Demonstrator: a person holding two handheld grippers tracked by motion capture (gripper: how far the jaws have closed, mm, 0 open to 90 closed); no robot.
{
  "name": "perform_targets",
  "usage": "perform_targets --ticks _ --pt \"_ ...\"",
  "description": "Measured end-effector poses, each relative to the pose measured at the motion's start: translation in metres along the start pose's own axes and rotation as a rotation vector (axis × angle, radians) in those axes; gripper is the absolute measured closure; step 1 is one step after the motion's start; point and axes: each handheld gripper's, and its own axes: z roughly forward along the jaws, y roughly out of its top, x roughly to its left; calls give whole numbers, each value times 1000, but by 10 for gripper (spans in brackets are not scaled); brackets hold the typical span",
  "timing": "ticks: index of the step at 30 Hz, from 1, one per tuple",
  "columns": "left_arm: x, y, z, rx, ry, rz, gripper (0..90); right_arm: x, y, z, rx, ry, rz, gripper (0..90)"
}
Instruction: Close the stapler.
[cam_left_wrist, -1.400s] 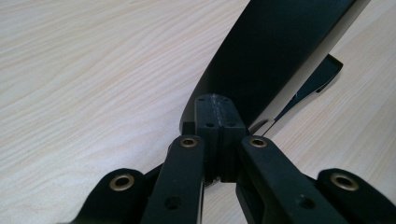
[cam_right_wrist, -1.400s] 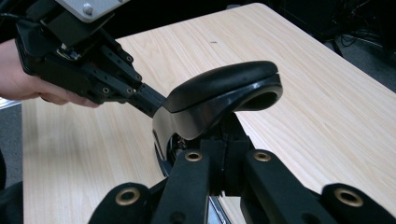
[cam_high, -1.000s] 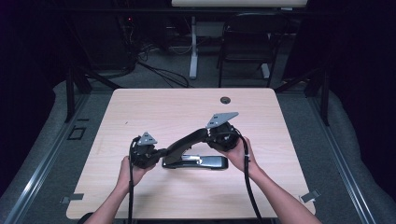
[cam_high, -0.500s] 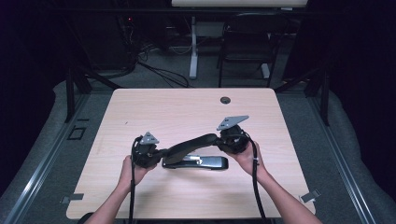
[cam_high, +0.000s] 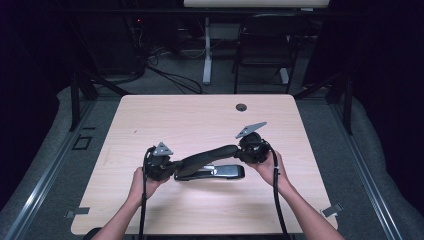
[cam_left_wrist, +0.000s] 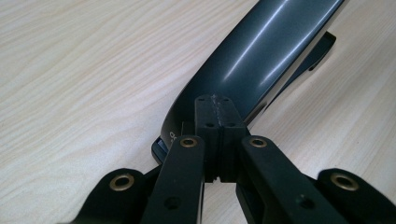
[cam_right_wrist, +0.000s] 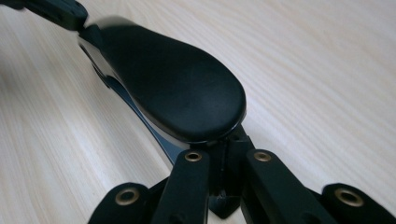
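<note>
The stapler (cam_high: 210, 165) lies on the worktop (cam_high: 200, 120), nearer the person's edge than the middle, its base flat and its long black arm raised toward the right. At the stapler's left end, the left hand-held gripper (cam_high: 167, 167) has its jaws pressed together, their tips set against the arm's low end; whether they actually push on it is hard to tell. At the stapler's right end, the right hand-held gripper (cam_high: 245, 150) meets the arm's rounded, lifted tip, jaws likewise pressed together, tucked just under that tip. Beyond the stapler, a small dark hole (cam_high: 241, 107) sits near the far edge.
</note>
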Motion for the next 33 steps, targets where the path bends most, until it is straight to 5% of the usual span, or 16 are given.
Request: perform_targets --ticks 12,23,27,33 --pt "-1 -1 2 24 -3 15 900 -7 -14 13 112 4 -11 900" --pt "1 -2 3 41 7 12 892 -9 -31 18 225 -19 -73 896" --pt "2 -2 3 45 10 9 892 -19 -37 4 182 -48 -31 899" --pt "2 -2 3 38 14 4 878 -24 -33 -21 43 -70 22 898"
